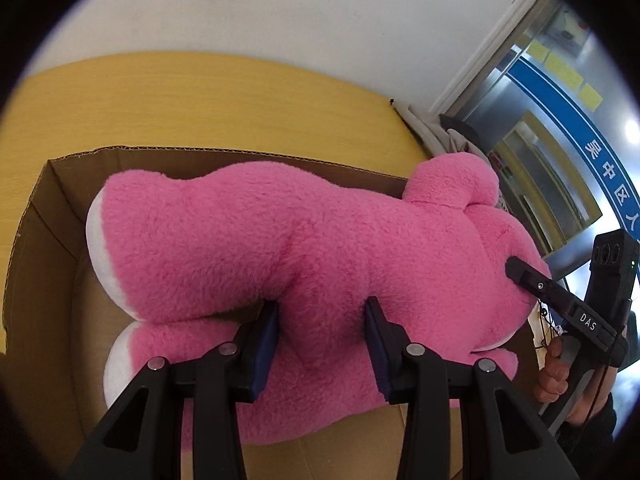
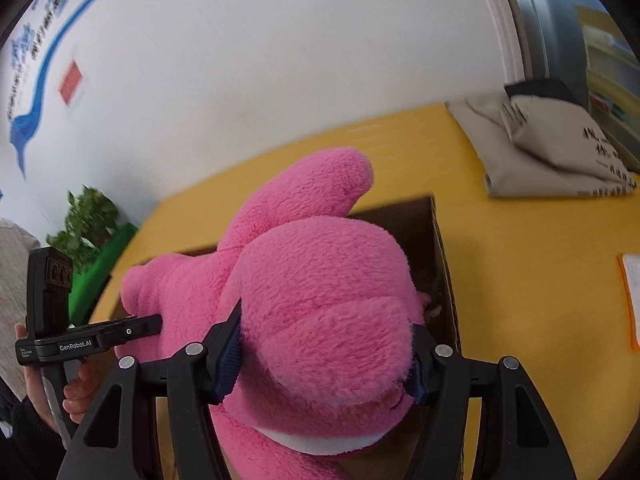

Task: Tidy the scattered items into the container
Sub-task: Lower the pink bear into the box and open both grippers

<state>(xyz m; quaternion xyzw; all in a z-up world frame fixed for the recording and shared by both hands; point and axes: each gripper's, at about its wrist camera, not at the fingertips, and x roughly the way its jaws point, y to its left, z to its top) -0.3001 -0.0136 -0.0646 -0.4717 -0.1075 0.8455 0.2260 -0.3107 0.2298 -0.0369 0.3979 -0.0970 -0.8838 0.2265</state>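
Observation:
A big pink plush bear (image 1: pixel 280 240) with white paw soles lies across the open cardboard box (image 1: pixel 52 264) on the yellow table. My left gripper (image 1: pixel 322 320) is shut on the bear's body, its blue pads pressed into the fur. My right gripper (image 2: pixel 324 344) is shut on the bear's head (image 2: pixel 320 280), and it also shows in the left wrist view (image 1: pixel 516 270) against the head. The box (image 2: pixel 442 264) lies under the bear in the right wrist view. The left gripper (image 2: pixel 154 324) shows there at the bear's side.
A grey cloth bag (image 2: pixel 540 152) lies on the yellow table (image 2: pixel 520 280) at the far right. An orange-edged sheet (image 2: pixel 630 300) lies at the right edge. A green plant (image 2: pixel 88 224) stands by the white wall. A glass door (image 1: pixel 560 140) is behind.

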